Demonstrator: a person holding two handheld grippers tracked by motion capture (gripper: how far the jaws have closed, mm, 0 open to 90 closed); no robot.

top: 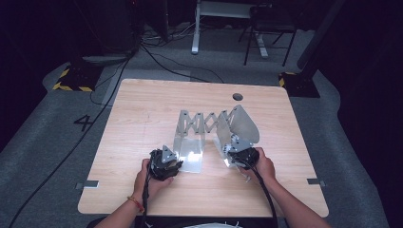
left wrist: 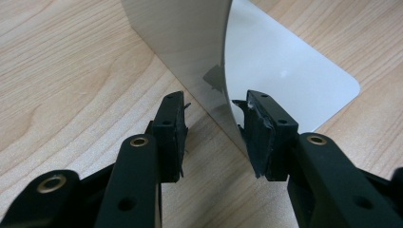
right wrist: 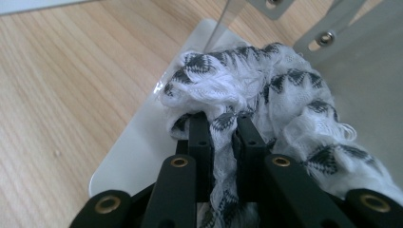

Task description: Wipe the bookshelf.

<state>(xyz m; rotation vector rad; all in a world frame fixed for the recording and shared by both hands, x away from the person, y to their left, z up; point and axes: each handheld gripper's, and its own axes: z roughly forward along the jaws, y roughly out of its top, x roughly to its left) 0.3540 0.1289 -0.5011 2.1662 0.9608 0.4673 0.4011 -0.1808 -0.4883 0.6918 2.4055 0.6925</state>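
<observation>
A folding metal rack (top: 204, 124) with a scissor linkage between two upright end plates stands on the wooden table (top: 138, 114). My left gripper (top: 167, 159) is at its left end plate. In the left gripper view the jaws (left wrist: 214, 128) stand open astride the near edge of the upright sheet (left wrist: 185, 42), whose flat foot (left wrist: 290, 71) lies on the wood. My right gripper (top: 236, 151) is at the right end plate. It is shut (right wrist: 223, 123) on a white cloth with black zigzag patterning (right wrist: 247, 80), bunched over the rack's foot (right wrist: 142, 142) by the linkage bars (right wrist: 328, 33).
A round cable hole (top: 237, 97) sits near the table's far edge. Beyond the table lie floor cables (top: 166, 59), a desk leg (top: 195, 28) and a chair (top: 268, 28). Bare wood stretches left of the rack and along the front edge.
</observation>
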